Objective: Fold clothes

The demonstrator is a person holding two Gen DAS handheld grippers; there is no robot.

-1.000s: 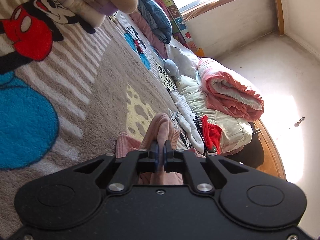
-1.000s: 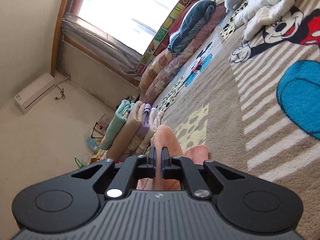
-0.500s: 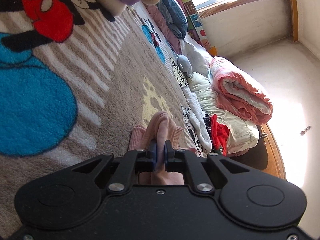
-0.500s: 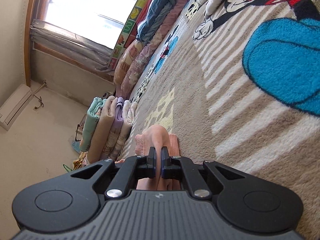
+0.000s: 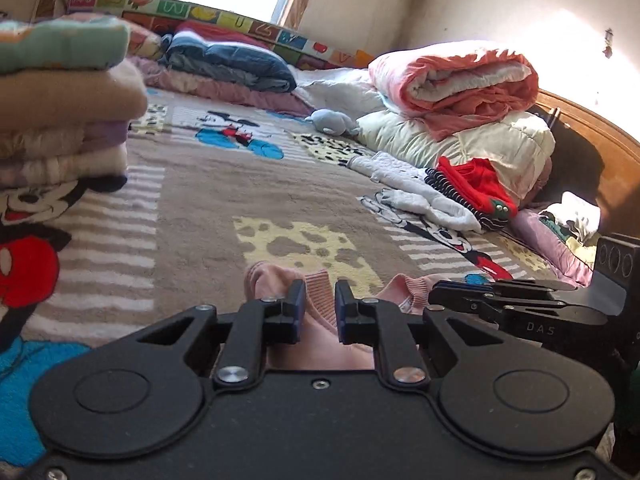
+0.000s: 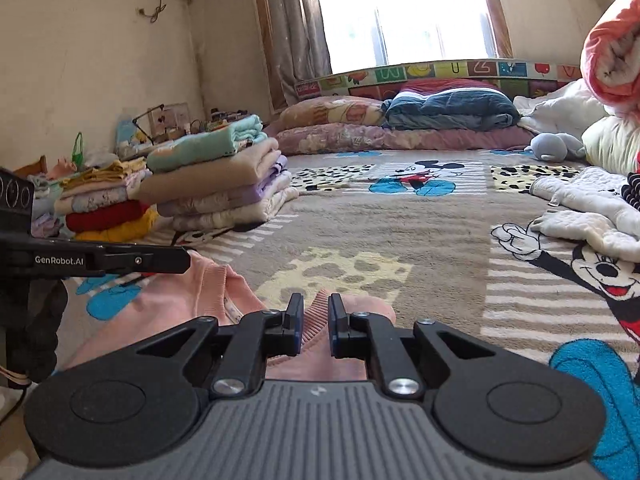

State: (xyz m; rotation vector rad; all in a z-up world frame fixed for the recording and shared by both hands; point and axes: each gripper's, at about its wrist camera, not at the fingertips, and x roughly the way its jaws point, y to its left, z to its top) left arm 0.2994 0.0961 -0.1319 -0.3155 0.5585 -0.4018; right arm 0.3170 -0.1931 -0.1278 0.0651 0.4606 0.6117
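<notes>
My left gripper (image 5: 317,307) and right gripper (image 6: 311,320) hover side by side over the pink knitted garment (image 6: 192,300), which lies on the cartoon-patterned plush bed blanket (image 6: 380,236). The left gripper's jaws stand slightly apart; the right's are opening. Fabric shows in both gaps, and neither pair of pads appears to press it. A stack of folded clothes (image 6: 216,176) suggests much is done. I judge this pink piece unfinished; white garments (image 5: 416,196) beside the rolled quilts (image 5: 460,92) remain unfolded.
</notes>
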